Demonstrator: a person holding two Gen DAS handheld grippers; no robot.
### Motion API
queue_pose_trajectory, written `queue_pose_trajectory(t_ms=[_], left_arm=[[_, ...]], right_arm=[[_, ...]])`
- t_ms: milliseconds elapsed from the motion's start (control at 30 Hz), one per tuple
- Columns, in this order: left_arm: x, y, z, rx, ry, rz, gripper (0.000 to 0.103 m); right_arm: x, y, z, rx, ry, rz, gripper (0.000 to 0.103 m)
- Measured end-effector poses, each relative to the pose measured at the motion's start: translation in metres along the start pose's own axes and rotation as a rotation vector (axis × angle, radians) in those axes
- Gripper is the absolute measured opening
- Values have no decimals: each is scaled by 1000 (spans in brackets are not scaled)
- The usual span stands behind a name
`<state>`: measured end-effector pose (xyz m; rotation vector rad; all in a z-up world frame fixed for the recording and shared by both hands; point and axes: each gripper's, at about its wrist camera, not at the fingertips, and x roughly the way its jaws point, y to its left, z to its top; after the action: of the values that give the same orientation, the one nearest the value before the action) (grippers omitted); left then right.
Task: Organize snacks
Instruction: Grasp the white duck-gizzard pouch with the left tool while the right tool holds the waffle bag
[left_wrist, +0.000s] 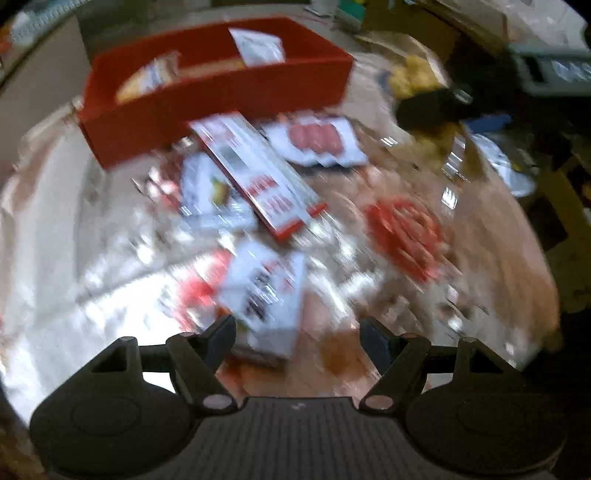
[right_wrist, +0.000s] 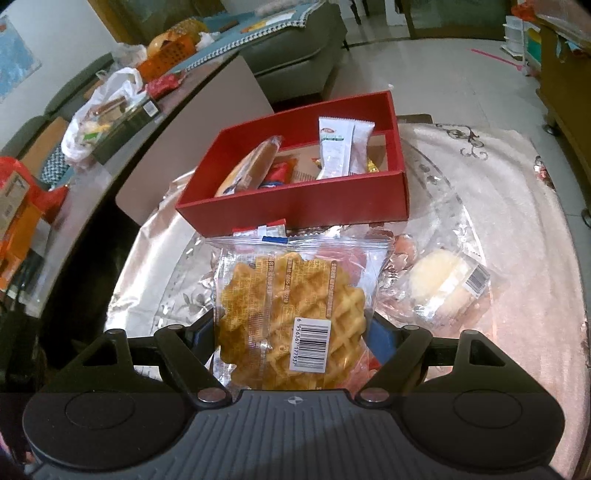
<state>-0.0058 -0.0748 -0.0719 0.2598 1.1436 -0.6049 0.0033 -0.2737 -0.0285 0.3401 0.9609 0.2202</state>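
A round desk (right_wrist: 517, 229) under a glossy, clear-covered cloth with a printed scroll pattern stands in a living room with a pale tiled floor (right_wrist: 424, 62) and a grey sofa (right_wrist: 295, 44); a second, cluttered surface with bags and boxes runs along the left of the right wrist view. On the desk sits a red box (right_wrist: 295, 206), rectangular, matte, split by an inner divider; it holds a white wrapped bar (right_wrist: 336, 151) leaning upright and a long bun in a clear wrapper (right_wrist: 251, 166). The right gripper (right_wrist: 293, 332) has its jaws clenched on a waffle packet (right_wrist: 291, 314), a flat clear pouch with a barcode label and a golden grid-patterned waffle inside, held in front of the box. A clear-wrapped pale cake (right_wrist: 443, 284) lies on the desk to its right. The left wrist view is blurred: the left gripper (left_wrist: 297, 332) hangs with jaws parted and nothing pressed between them, above loose packets, among them a long red-and-white box (left_wrist: 258, 173) near the red box.
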Motion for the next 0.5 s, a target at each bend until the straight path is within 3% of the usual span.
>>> queue_pose_trajectory(t_ms=[167,300,500], left_arm=[[28,5,19,9,46,36,68],[36,-1,21,55,57,50,80],[41,-2,13,40,76,83,78]], right_arm=[[-2,-3,0,6,-2,0,84],[-2,-4,0,8,1,-3,84],[2,-6,0,6,17,-19,84]])
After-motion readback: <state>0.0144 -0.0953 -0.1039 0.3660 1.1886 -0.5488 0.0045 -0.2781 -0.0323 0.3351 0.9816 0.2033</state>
